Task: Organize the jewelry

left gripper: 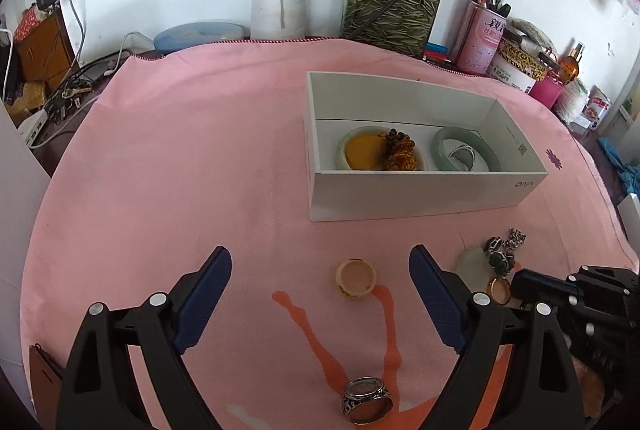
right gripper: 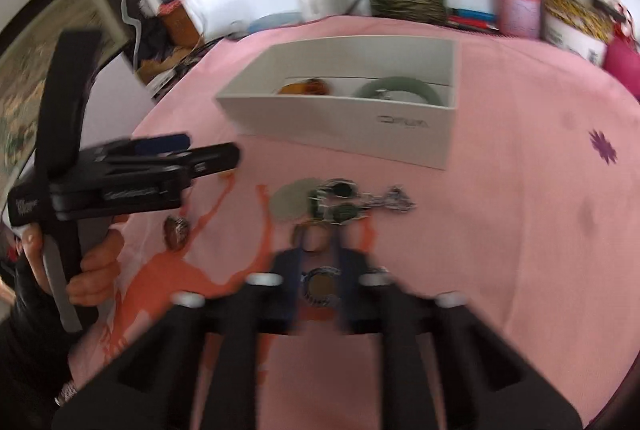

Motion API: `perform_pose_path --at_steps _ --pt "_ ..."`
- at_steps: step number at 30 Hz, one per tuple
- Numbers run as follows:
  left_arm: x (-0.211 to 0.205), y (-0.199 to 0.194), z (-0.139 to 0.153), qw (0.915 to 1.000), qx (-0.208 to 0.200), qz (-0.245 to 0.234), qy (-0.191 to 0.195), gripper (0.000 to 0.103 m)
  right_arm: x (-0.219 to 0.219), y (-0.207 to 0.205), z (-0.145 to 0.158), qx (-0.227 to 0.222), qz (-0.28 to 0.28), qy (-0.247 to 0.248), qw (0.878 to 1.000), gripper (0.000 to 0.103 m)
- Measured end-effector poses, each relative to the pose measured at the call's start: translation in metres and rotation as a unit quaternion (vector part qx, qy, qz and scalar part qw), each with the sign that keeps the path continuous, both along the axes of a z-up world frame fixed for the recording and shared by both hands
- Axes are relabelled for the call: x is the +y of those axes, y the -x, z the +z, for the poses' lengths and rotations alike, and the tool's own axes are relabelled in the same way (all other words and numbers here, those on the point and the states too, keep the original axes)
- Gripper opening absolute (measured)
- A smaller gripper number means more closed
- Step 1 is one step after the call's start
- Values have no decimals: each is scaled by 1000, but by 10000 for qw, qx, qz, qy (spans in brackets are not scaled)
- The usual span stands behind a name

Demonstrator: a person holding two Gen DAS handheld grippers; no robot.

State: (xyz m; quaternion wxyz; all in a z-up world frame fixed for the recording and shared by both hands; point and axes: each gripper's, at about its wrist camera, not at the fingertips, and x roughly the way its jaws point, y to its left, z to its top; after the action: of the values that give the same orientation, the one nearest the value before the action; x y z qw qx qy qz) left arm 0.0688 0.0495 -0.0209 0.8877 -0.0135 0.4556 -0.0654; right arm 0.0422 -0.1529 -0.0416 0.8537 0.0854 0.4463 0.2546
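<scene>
Left wrist view: left gripper (left gripper: 320,272) spread wide, cream ring (left gripper: 356,278) between its fingers, ungrasped. Right gripper (right gripper: 318,250) jaws partly closed, blurred; can't tell whether they grip the gold ring (right gripper: 316,236) at its fingertips. Next, probably: close, carry to white box (left gripper: 420,190).

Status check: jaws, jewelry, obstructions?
Left gripper open, cream ring ahead. Right gripper shut at gold ring, grip unclear. Pendant pile lies before white box.

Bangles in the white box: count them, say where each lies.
2. A pale bangle lies at the left end, ringing an orange disc; a green bangle at the right end, ringing a silver piece. The box wall may hide others.
</scene>
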Motion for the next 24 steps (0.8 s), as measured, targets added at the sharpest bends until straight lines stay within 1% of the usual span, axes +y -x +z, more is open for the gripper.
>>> perform_pose_path --at_steps 1,4,6,7,8,9,10,13,15,16,17,18,20,21,23,24 --pt "1 0 0 10000 8 2 27 89 -12 -4 -2 102 -197 -180 9996 2" --pt "1 -1 0 9999 48 -23 89 89 -37 -11 -2 241 -409 -652 9967 2" --pt "1 -1 0 9999 62 -41 110 89 -44 -10 3 133 -393 -836 9956 9" --pt "0 -1 0 9999 62 -54 98 89 -42 -9 5 125 -325 -833 9959 30" --pt "-1 -1 -1 9999 59 -61 81 89 -36 -6 8 77 -229 -841 9962 58" --pt "-2 -1 -1 10000 56 -58 57 89 -33 -3 9 -6 -244 -827 9963 63" --pt "-3 -2 -1 10000 56 -53 48 89 -22 0 12 -159 -217 -704 9972 63" --pt "-2 -3 -3 9999 87 -26 70 89 -3 -2 15 -294 -121 -366 9988 61" --pt "1 -3 -2 9999 105 31 122 89 8 -9 12 -270 -149 -70 9995 56" --pt "3 -4 -2 9998 106 55 158 89 16 -14 8 -216 -177 256 9993 49" --pt "5 -4 -1 9997 110 65 190 89 21 -16 7 -261 -195 447 9985 42" --pt "6 -4 -1 9997 121 69 219 89 23 -17 8 -296 -209 589 9976 39" --pt "8 -5 -1 9996 145 71 242 89 10 -19 8 -207 -330 496 9980 29" --pt "8 -6 -2 9995 167 62 252 89 3 -19 7 -166 -412 463 9979 27" --pt "9 -6 -2 9994 210 41 287 89 -19 -20 6 -70 -587 283 9978 27" --pt "9 -7 -3 9992 239 21 316 89 -28 -20 6 -31 -612 110 9981 29"
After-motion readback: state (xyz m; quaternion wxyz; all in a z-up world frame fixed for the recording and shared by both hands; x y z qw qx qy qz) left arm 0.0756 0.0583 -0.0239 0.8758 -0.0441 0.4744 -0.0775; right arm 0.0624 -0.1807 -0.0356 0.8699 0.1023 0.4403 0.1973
